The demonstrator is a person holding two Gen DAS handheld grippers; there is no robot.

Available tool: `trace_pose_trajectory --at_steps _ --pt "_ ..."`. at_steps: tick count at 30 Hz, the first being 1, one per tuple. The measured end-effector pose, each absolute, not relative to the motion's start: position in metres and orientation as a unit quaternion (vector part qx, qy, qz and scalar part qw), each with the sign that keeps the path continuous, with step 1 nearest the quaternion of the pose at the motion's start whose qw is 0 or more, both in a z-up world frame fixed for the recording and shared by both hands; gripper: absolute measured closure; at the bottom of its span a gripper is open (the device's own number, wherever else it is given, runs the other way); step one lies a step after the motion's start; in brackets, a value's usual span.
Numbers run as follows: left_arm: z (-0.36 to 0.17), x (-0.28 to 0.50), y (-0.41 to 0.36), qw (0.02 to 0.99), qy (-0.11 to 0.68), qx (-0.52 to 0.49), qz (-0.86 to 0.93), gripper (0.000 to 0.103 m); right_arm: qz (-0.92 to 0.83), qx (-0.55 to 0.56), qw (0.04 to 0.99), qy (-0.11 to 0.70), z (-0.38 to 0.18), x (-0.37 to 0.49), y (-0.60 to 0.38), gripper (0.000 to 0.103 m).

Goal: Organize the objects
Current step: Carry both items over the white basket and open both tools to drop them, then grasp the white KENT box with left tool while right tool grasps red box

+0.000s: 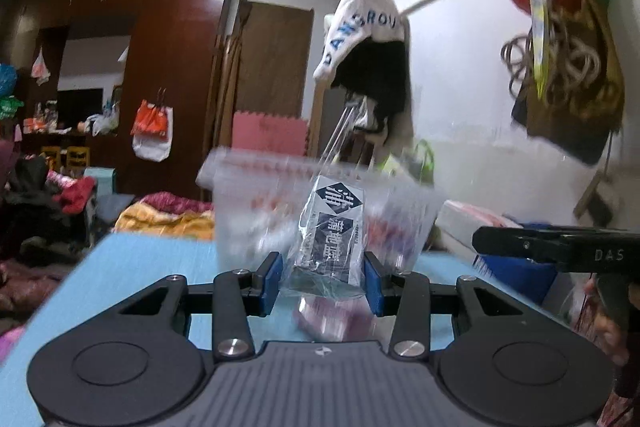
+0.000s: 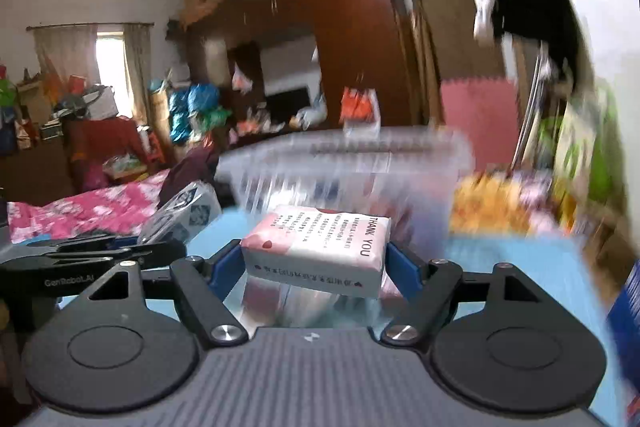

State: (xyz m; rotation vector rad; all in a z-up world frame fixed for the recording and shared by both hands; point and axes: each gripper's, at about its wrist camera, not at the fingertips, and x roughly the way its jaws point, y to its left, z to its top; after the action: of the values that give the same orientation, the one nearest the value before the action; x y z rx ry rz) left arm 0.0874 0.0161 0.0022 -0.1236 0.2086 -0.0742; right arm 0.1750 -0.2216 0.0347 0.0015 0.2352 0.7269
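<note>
The left hand-held gripper [image 1: 323,277] pinches a blue-and-white tissue pack [image 1: 334,231] in clear wrap between its blue pads, the pack standing roughly upright in the grip. The right hand-held gripper [image 2: 316,263] clamps a pink-and-white tissue pack [image 2: 320,247] printed "THANK YOU", held flat and crosswise. Both packs hang above the light blue counter [image 1: 132,267], just in front of a clear plastic bin [image 1: 280,203], which is smeared by motion blur in both views.

The step in hand looks like carrying both packs to the bin. To do it well, lift each pack clear of the near rim before moving forward, since the wall is hard to read through the blur. Bring one hand in at a time; the right tool already shows at the edge of the left view, so the two are near each other. The wrap on the blue pack is loose and slippery, so keep the squeeze steady and release only once the pack is low inside. What the bin already holds I cannot tell clearly.
</note>
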Motion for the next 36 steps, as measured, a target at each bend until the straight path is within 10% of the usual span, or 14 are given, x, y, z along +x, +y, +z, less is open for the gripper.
trace_pose_trajectory --at_steps 16,20,28,36 --pt "0.053 0.248 0.028 0.977 0.207 -0.055 0.003 0.056 0.338 -0.032 0.928 0.157 0.068 0.304 -0.154 0.024" --pt "0.053 0.247 0.026 0.978 0.203 -0.040 0.025 0.024 0.314 -0.048 0.934 0.163 0.070 0.295 -0.154 0.007" --pt "0.037 0.158 0.023 0.985 0.166 -0.054 -0.004 0.011 0.356 -0.028 0.928 0.108 0.052 0.207 -0.220 0.000" --pt "-0.028 0.122 -0.014 0.967 0.248 -0.002 -0.048 0.010 0.297 -0.089 0.919 0.242 -0.016 0.243 -0.215 0.000"
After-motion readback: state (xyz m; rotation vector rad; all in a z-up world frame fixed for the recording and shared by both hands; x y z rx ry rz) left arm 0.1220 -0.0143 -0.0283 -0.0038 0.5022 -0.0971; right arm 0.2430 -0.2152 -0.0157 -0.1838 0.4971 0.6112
